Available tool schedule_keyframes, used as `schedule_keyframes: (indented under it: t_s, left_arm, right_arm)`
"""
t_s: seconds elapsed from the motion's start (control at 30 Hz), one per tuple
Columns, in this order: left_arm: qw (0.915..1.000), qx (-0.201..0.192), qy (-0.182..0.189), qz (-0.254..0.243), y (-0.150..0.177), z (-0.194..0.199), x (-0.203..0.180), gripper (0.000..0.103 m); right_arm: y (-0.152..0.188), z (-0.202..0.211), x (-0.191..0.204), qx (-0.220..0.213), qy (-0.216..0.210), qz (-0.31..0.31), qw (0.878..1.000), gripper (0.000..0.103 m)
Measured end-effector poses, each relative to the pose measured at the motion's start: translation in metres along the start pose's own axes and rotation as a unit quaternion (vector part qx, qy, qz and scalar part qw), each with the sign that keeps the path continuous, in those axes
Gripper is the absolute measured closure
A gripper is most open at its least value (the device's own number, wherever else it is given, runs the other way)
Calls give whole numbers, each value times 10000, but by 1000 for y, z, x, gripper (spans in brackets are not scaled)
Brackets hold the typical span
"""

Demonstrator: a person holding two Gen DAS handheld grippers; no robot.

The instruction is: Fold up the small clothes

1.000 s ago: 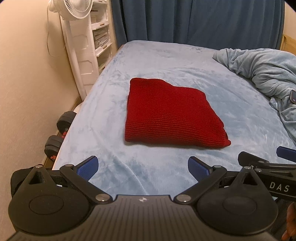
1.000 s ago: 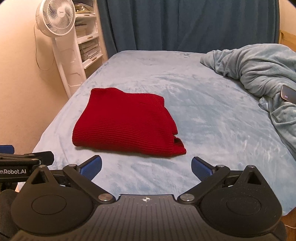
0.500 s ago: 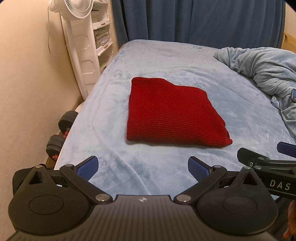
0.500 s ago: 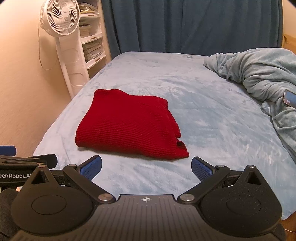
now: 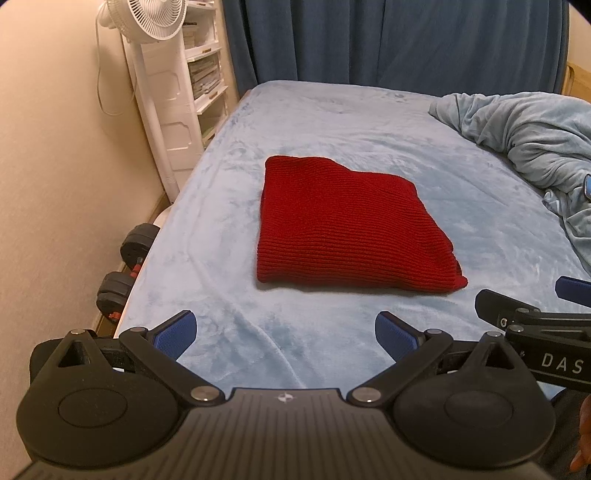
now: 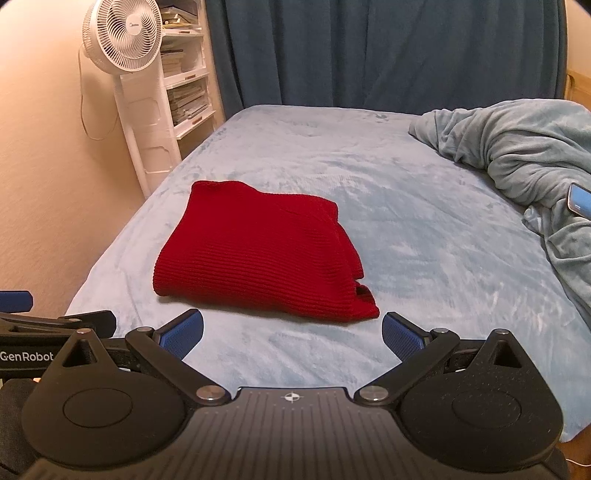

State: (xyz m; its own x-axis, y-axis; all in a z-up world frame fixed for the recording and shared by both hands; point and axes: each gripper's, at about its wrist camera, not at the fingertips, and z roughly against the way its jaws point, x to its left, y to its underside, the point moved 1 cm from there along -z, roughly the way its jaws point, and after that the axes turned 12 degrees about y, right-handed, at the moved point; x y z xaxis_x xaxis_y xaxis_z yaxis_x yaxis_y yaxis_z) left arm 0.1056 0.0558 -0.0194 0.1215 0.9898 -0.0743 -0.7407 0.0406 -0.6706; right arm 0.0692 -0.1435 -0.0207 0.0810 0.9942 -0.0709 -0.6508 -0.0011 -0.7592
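Both views have been drawn slightly back and raised since a second ago; the folded red ribbed-knit garment [image 5: 351, 229] [image 6: 262, 251] is left unmoved, flat on the light-blue plush bed [image 5: 369, 125] [image 6: 424, 240]. The left hand-held gripper [image 5: 284, 328] and right hand-held gripper [image 6: 291, 332] are held spread apart, empty, before its near edge.

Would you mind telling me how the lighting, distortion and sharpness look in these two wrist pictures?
Left wrist view: warm indoor light, dark vignette at the corners, fisheye bending the fan stand; red sweater sharp, with a soft shadow at its near edge. Right wrist view: the same warm cast, the wall glowing orange, the bed edges curved; sweater knit crisp, the phone screen bright but unreadable.
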Motion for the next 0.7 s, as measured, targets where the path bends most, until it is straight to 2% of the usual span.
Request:
schedule_keyframes:
  t_s: [0.7]
  left_arm:
    - [10000, -13, -41, -48, 1, 0, 0, 0]
  right_arm:
    - [2, 0, 3, 18, 7, -10, 10000, 1]
